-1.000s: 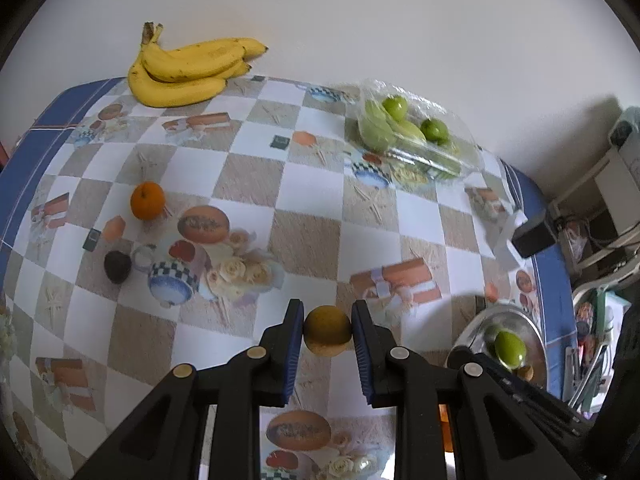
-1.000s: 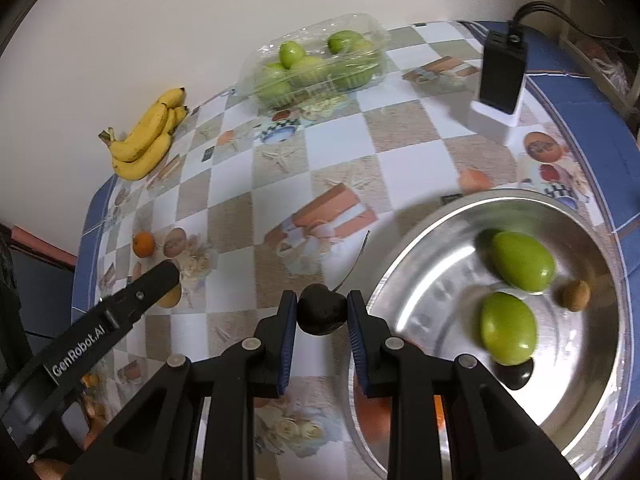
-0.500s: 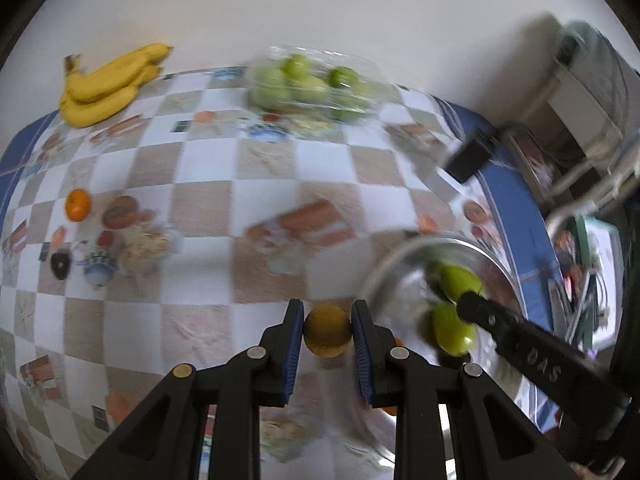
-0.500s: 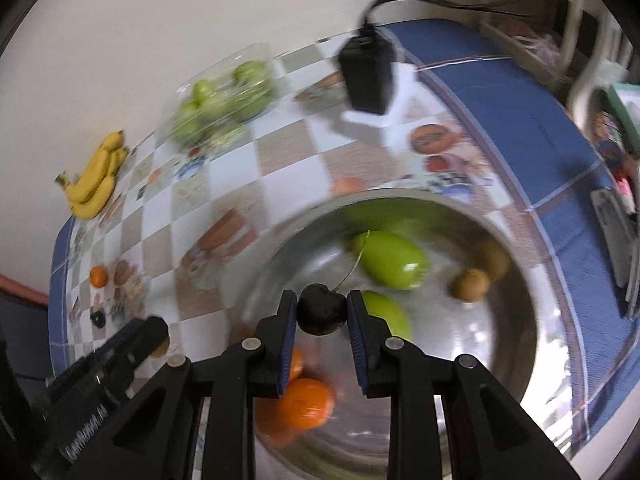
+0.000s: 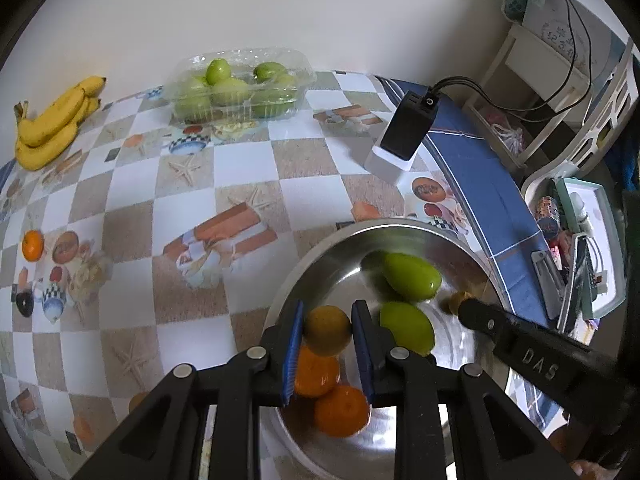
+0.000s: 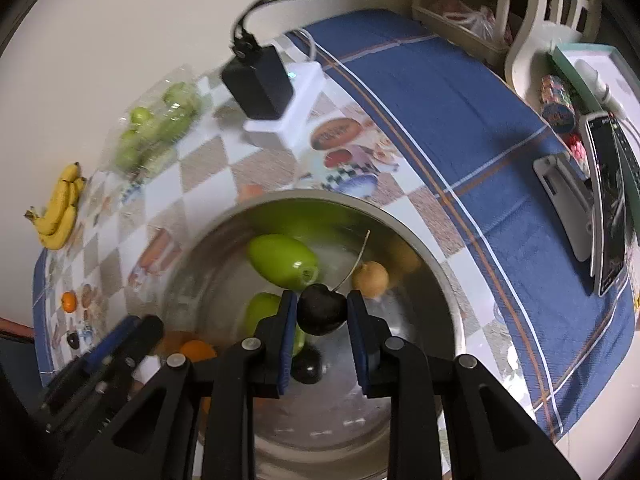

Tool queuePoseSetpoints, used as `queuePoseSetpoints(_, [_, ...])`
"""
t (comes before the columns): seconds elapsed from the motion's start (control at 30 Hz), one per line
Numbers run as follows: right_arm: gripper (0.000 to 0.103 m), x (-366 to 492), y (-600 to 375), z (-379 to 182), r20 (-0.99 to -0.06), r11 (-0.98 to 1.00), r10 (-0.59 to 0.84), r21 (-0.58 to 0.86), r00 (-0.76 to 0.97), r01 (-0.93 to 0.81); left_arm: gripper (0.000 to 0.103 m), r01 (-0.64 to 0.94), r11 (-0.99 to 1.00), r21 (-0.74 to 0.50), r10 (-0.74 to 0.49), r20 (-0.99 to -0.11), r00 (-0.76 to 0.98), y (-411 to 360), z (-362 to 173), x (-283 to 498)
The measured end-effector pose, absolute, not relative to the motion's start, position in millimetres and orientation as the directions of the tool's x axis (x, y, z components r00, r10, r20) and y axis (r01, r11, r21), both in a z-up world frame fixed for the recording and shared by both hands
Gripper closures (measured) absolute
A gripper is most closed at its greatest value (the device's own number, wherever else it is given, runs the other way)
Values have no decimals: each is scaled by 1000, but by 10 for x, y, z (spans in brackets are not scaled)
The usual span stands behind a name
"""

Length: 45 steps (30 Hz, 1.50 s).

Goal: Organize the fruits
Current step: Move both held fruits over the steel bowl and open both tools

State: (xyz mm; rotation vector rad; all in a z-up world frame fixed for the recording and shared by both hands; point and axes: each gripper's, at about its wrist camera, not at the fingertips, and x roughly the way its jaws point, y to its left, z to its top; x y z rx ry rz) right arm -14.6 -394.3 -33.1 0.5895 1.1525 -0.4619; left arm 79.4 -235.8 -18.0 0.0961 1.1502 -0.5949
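Observation:
My left gripper [image 5: 326,330] is shut on a small yellow-orange fruit [image 5: 327,330] and hangs over the near side of the steel bowl [image 5: 360,236]. The bowl [image 6: 448,276] holds two green fruits [image 5: 412,282], two oranges [image 5: 342,410], a small brown fruit [image 6: 370,279] and a dark cherry [image 6: 306,364]. My right gripper [image 6: 322,314] is shut on another dark cherry [image 6: 322,314] with a long stem, above the bowl's middle. The right gripper's finger [image 5: 520,354] shows at the bowl's right side in the left wrist view.
On the checked tablecloth lie a banana bunch [image 5: 52,122], a clear box of green fruits [image 5: 240,88], a loose orange [image 5: 33,245] and a dark fruit [image 5: 25,305] at the left. A black charger on a white base [image 5: 404,136] stands behind the bowl. A cluttered tray [image 5: 580,248] sits off the table's right.
Both grippers moved right across the table with their fruits, from beside the bowl to above it. Both wrists rolled a little.

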Motion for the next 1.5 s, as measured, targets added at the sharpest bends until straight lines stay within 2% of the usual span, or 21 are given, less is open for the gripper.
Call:
queuePoseSetpoints(0.37, [77, -149, -3998, -543, -962, 747, -45, 148, 270, 648, 76, 461, 855, -236, -373, -898, 233, -2452, -507, 921])
queuePoseSetpoints(0.87, [76, -130, -4011, -663, -972, 744, -48, 117, 228, 658, 76, 473, 858, -201, -332, -919, 211, -2543, -645, 914])
queuePoseSetpoints(1.13, [75, -97, -4010, -659, -976, 746, -58, 99, 212, 659, 68, 473, 859, -194, -324, -923, 209, -2556, -622, 900])
queuePoseSetpoints(1.27, [74, -98, -4012, -602, -973, 747, -68, 96, 220, 658, 58, 473, 857, -203, -337, -916, 217, -2554, -548, 887])
queuePoseSetpoints(1.3, [71, -97, -4012, -574, -971, 747, -70, 100, 228, 657, 56, 472, 857, -206, -341, -914, 219, -2549, -528, 887])
queuePoseSetpoints(1.33, [64, -93, -4007, -551, -969, 747, -73, 104, 236, 656, 55, 471, 857, -209, -345, -911, 224, -2539, -504, 884])
queuePoseSetpoints(1.4, [57, -85, -3994, -468, -963, 752, -86, 107, 256, 651, 54, 462, 861, -210, -346, -910, 230, -2517, -465, 887])
queuePoseSetpoints(1.5, [57, -74, -3971, -368, -955, 761, -92, 116, 283, 638, 52, 428, 878, -214, -334, -914, 228, -2452, -419, 916])
